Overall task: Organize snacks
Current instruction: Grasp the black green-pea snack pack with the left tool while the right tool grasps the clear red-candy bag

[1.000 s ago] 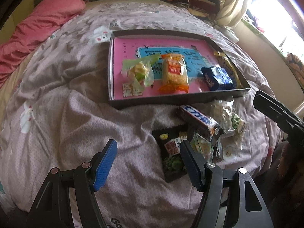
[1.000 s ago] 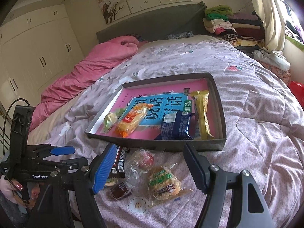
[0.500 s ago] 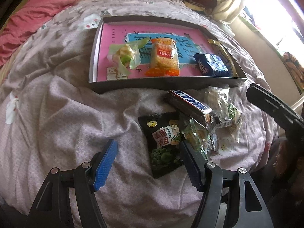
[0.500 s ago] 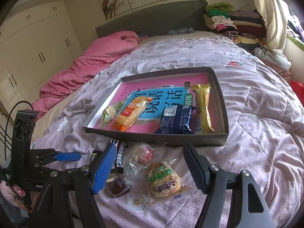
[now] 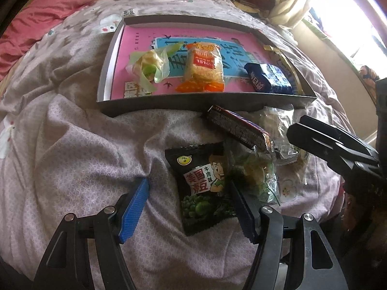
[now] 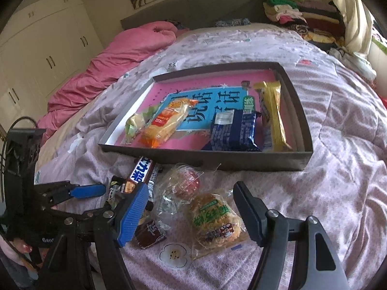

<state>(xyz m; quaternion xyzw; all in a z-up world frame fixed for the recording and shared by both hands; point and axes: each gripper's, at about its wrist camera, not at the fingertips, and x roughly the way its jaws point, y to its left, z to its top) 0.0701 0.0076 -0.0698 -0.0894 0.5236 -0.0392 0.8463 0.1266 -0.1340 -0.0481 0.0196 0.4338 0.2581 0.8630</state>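
We hold both grippers low over the near edge of the bed [image 6: 338, 111]. Our left gripper [image 5: 188, 205] has its jaws wide apart, straddling a black pea packet [image 5: 200, 188] that lies flat on the quilt; the right finger [image 5: 241, 212] sits at the packet's right edge, and we cannot tell if it touches. Our right gripper [image 6: 191, 210] is likewise spread wide and grips nothing, with a round rice cake [image 6: 214, 220] in clear wrap lying between its fingers.

Just left of the cake lie a pink sweet [image 6: 187, 183] in clear wrap, a small brown candy [image 6: 150, 234] and a dark chocolate bar [image 6: 144, 171], the bar's far end close to the tray wall. A green-tinted clear bag [image 5: 256, 174] sits just right of the pea packet.

The dark tray [image 6: 241, 160] rests farther up the bed with a pink-and-blue book [image 5: 145, 36] lining its floor. On it, from left to right, are a pale green bag [image 5: 150, 67], an orange cracker pack [image 5: 203, 65], a blue pack [image 5: 268, 77] and a yellow bar [image 6: 273, 111] along the right wall. A pink duvet [image 6: 121, 55] is bunched at the far left.
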